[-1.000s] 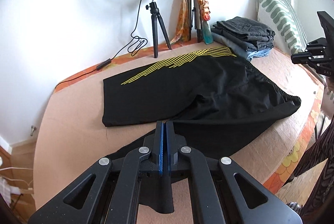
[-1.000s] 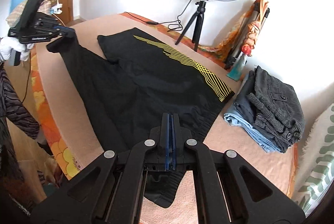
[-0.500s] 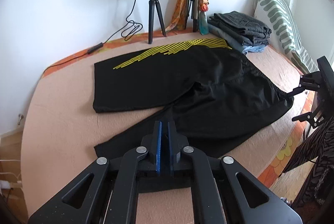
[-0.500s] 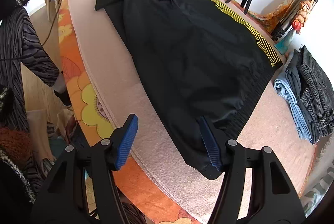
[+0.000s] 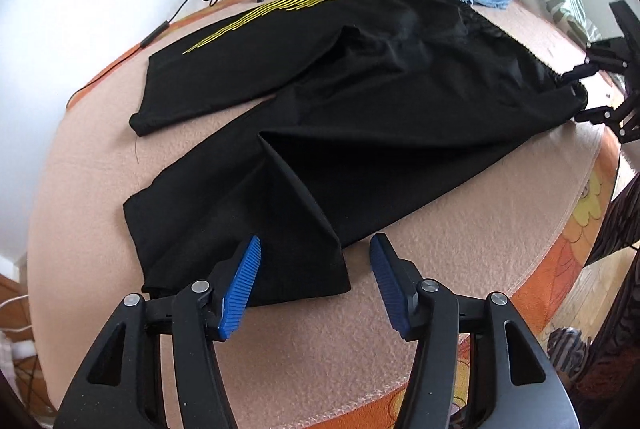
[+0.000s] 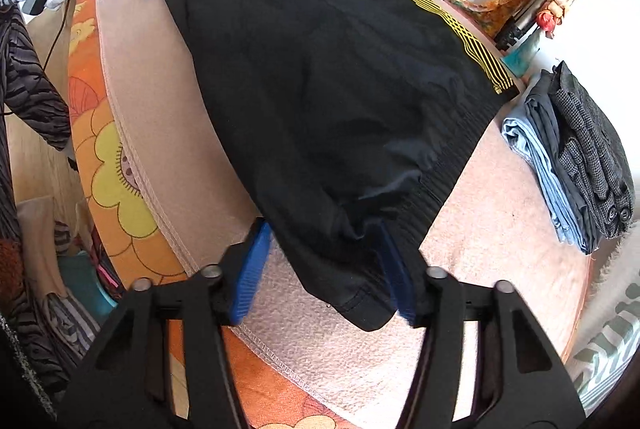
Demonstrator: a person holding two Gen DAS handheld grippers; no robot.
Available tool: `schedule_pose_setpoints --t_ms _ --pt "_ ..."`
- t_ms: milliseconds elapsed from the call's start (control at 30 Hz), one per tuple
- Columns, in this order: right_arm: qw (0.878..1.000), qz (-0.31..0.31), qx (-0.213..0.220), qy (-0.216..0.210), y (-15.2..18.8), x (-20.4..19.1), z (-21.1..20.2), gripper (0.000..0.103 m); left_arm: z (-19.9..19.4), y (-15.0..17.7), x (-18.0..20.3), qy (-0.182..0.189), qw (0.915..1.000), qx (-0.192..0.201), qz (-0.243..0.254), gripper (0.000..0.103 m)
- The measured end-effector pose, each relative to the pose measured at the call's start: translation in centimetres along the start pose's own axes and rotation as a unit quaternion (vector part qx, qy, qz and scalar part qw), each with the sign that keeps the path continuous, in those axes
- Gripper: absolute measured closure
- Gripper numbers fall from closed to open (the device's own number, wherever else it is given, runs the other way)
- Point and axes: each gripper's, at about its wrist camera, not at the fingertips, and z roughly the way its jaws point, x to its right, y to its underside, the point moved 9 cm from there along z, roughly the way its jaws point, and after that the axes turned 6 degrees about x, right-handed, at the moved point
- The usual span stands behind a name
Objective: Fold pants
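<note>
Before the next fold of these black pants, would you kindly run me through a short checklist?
1. Left tool free of cloth: ok; jaws opening, the leg hem lies between them unpinched.
2. Right tool clear of the waistband: not ok; jaws closing with the corner between them.
3. Black pants lying flat: not ok; a diagonal fold crosses the near leg.
4. Pants fully on the pink blanket: ok.
5. Folded clothes stack clear of the pants: ok, apart.
6. Far leg with yellow stripes spread out: ok.
</note>
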Motion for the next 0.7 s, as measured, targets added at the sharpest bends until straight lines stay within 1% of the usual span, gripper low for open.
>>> schedule_pose_setpoints --t_ms 33,67,133,167,200,267,300,333,433,467,500,533,600,633,667,700 --pt "1.0 0.001 -0.001 0.001 0.1 0.1 0.1 0.065 0.1 0.0 -0.3 0.003 1.0 0.0 -0.003 0.072" --pt "1.0 0.004 -0.002 0.001 0.1 0.3 0.2 0.069 0.0 -0.1 -0.7 0.002 1.0 0.004 -0.007 0.083" --pt "1.0 0.012 0.002 0.0 0.0 0.7 0.1 0.082 -0.2 -0.2 -1.2 0.015 0.9997 0.009 -0.018 0.095" --pt "1.0 0.018 0.004 -0.002 -0.1 1.0 0.0 0.084 -0.5 -0.3 -1.7 0.012 0.9996 0.015 -0.022 0.098" --pt "1.0 0.025 0.008 -0.003 -0.2 1.2 -0.1 0.088 -0.6 -0.4 -2.2 0.006 0.9995 0.017 -0.027 0.099" --pt "0.999 0.039 0.013 -0.011 -0.5 1.5 -0.3 0.09 -1.0 -0.6 -2.7 0.023 0.9982 0.024 -0.05 0.099" --pt "0.999 0.043 0.015 -0.014 -0.6 1.6 -0.4 0.09 -1.2 -0.6 -3.0 0.02 0.9978 0.027 -0.057 0.099" --pt "0.999 0.042 0.015 -0.011 -0.7 1.7 -0.3 0.09 -1.2 -0.6 -3.5 0.004 0.998 0.028 -0.056 0.099" --pt "1.0 0.029 0.006 -0.011 -0.7 1.2 0.4 0.09 -0.5 -0.6 -3.6 -0.023 0.9986 0.023 -0.041 0.098" --pt "1.0 0.028 0.003 -0.01 -0.7 1.1 0.6 0.09 -0.1 -0.6 -3.6 -0.024 0.9988 0.016 -0.04 0.095" --pt "1.0 0.028 0.0 -0.006 -0.7 1.0 0.9 0.088 0.2 -0.5 -3.5 -0.017 0.9989 0.009 -0.042 0.092" --pt "1.0 0.027 -0.001 -0.003 -0.7 0.9 1.1 0.088 0.4 -0.6 -3.6 -0.019 0.9989 0.014 -0.042 0.088" --pt "1.0 0.026 -0.001 0.001 -0.8 1.0 1.2 0.088 0.6 -1.0 -3.7 -0.019 0.999 0.02 -0.036 0.094" --pt "1.0 0.03 -0.002 0.001 -0.9 1.1 1.2 0.088 0.6 -1.1 -3.9 -0.028 0.9987 0.022 -0.035 0.1" --pt "0.999 0.033 0.0 0.005 -1.1 1.2 1.1 0.09 0.5 -1.3 -4.3 -0.035 0.9982 0.028 -0.039 0.1" --pt "0.999 0.037 -0.001 0.006 -1.2 1.3 0.8 0.095 0.1 -1.6 -4.8 -0.039 0.9973 0.038 -0.049 0.1"
